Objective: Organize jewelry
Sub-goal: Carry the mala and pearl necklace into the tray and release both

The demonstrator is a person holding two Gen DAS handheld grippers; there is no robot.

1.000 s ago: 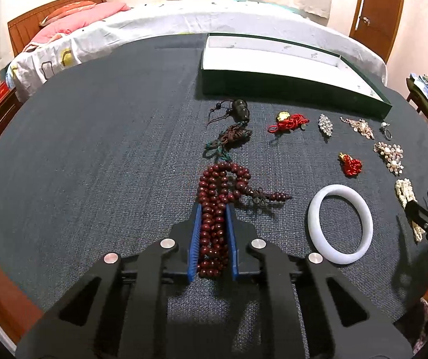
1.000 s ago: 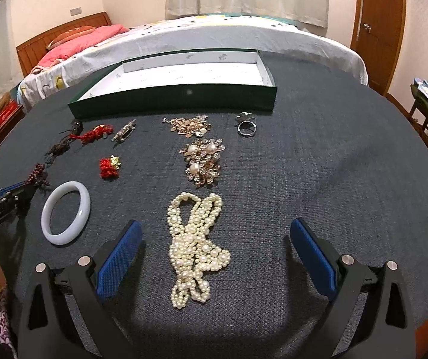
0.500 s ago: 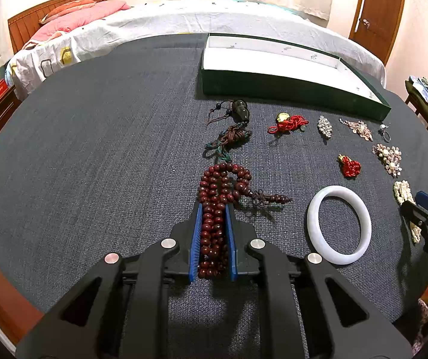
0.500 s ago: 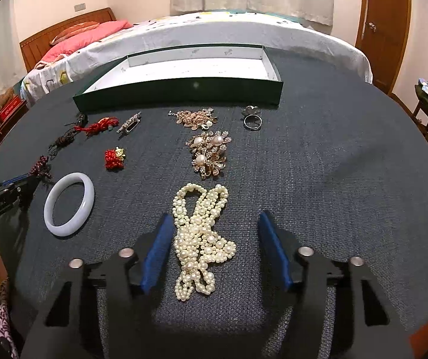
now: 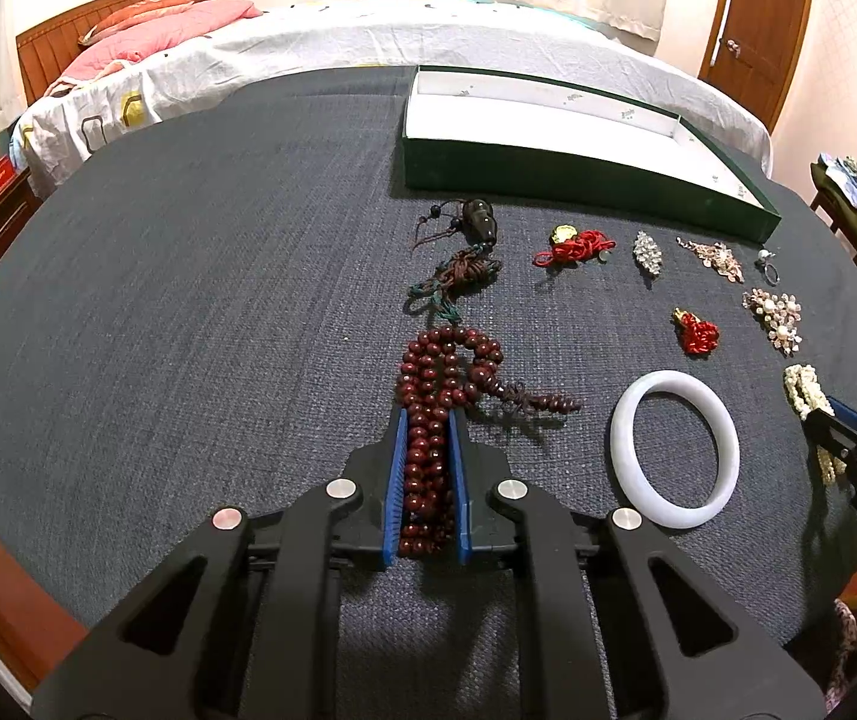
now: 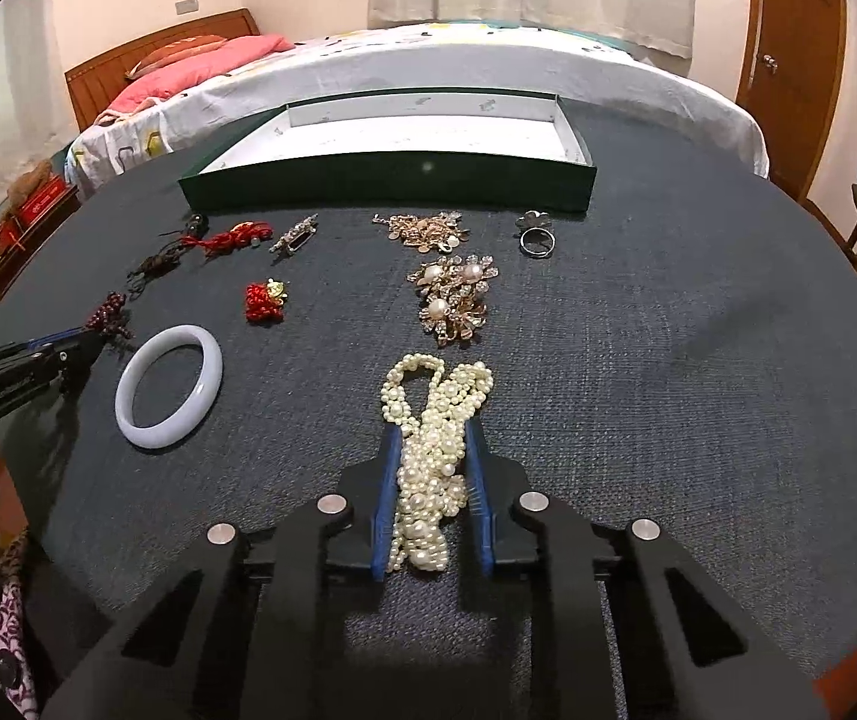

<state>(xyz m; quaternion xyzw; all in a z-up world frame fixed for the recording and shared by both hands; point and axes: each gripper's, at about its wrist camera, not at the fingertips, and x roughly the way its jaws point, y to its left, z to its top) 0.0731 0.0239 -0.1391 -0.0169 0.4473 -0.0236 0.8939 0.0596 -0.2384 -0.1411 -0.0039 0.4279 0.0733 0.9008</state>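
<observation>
Jewelry is lying spread across the dark grey woven tabletop point(image 5: 188, 300), and both claws are down on it. The left gripper point(image 5: 426, 420) is clamping its blue pads tight on the dark red wooden bead strand point(image 5: 434, 396), whose loops and tassel are trailing out ahead of the fingertips on the cloth. The right gripper point(image 6: 430, 429) is closing its jaws right now around the heap of cream pearl necklace point(image 6: 434, 438); the blue pads are pressing the pearls on both sides, and the strand's far loops are resting on the table beyond the tips.

Between the two claws, the white jade-like bangle point(image 5: 674, 447) is lying flat, apart from both strands. Just past the pearls, the gold-toned brooch with pearls point(image 6: 455, 297) is sitting, and beyond it the rose-gold chain cluster point(image 6: 422, 231) and the silver ring point(image 6: 536, 237). Over to the left, the small red knotted charm point(image 6: 265, 300), the red cord with a gold piece point(image 5: 575, 246), the clear crystal brooch point(image 5: 647, 252) and the dark pendant on brown knotted cord point(image 5: 470, 240) are waiting in a loose row. Behind everything, the shallow dark green box with a white lining point(image 6: 392, 180) is standing open at the table's far edge.
</observation>
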